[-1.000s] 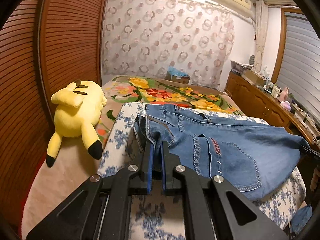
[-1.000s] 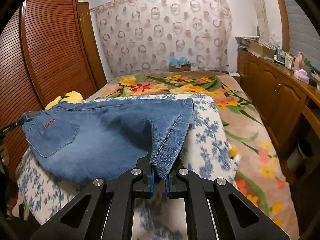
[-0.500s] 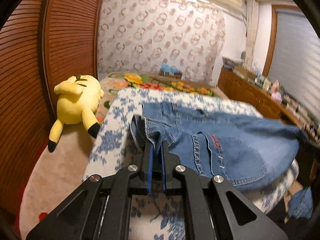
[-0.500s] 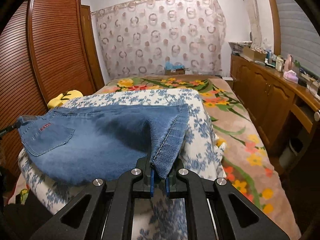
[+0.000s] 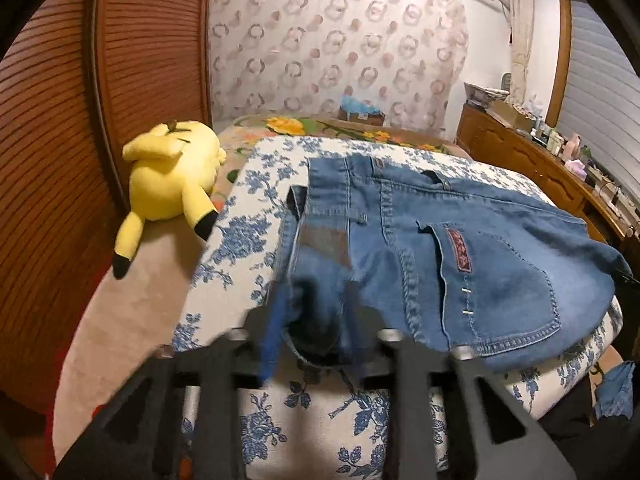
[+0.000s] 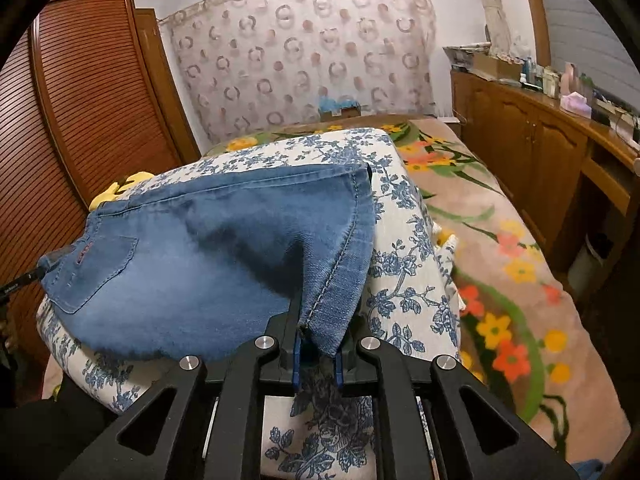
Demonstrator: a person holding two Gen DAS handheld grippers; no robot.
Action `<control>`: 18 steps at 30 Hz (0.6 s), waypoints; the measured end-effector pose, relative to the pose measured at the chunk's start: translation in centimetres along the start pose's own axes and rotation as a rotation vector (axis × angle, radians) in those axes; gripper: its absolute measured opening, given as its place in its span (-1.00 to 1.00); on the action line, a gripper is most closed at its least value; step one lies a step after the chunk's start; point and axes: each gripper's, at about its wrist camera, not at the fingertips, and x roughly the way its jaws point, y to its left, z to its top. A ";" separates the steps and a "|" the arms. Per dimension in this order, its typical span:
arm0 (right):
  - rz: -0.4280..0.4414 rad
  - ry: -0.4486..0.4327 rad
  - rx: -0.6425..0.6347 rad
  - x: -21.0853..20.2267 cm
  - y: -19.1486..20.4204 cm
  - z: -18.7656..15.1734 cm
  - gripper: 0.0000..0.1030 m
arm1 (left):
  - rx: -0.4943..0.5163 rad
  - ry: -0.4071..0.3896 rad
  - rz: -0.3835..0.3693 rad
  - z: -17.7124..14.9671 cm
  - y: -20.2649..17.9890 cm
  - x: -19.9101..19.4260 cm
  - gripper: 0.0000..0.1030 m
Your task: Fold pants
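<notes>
Blue denim pants (image 5: 480,248) lie folded across a blue-flowered white quilt (image 5: 256,208) on the bed, back pocket up. My left gripper (image 5: 312,320) is at the waist corner with its jaws opening. The denim sags loosely between the pads with a gap on each side. In the right wrist view the pants (image 6: 208,248) tent up toward my right gripper (image 6: 318,356). Its jaws are starting to open, and the leg hem still fills the narrow gap between the blue pads.
A yellow plush toy (image 5: 168,176) lies at the bed's left side by the brown slatted wardrobe (image 5: 48,160). The flowered bedspread (image 6: 512,280) runs along the right. A wooden sideboard (image 6: 540,152) with small items lines the right wall.
Both grippers have carried the pants forward and down onto the quilt. The left jaws have sprung apart off the waist. The right pads stand slightly wider than before.
</notes>
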 end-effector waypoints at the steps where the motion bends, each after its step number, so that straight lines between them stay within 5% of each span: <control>1: -0.003 -0.003 -0.002 -0.1 0.1 0.2 -0.74 | 0.001 -0.010 -0.006 0.0 0.0 -0.2 0.08; 3: -0.012 -0.008 -0.006 -0.7 0.4 -0.5 -0.72 | 0.005 -0.019 -0.020 0.1 -0.2 -0.5 0.52; 18: -0.003 -0.055 -0.022 -2.6 1.5 -1.8 -0.61 | 0.120 -0.001 -0.143 0.2 -6.8 0.4 0.53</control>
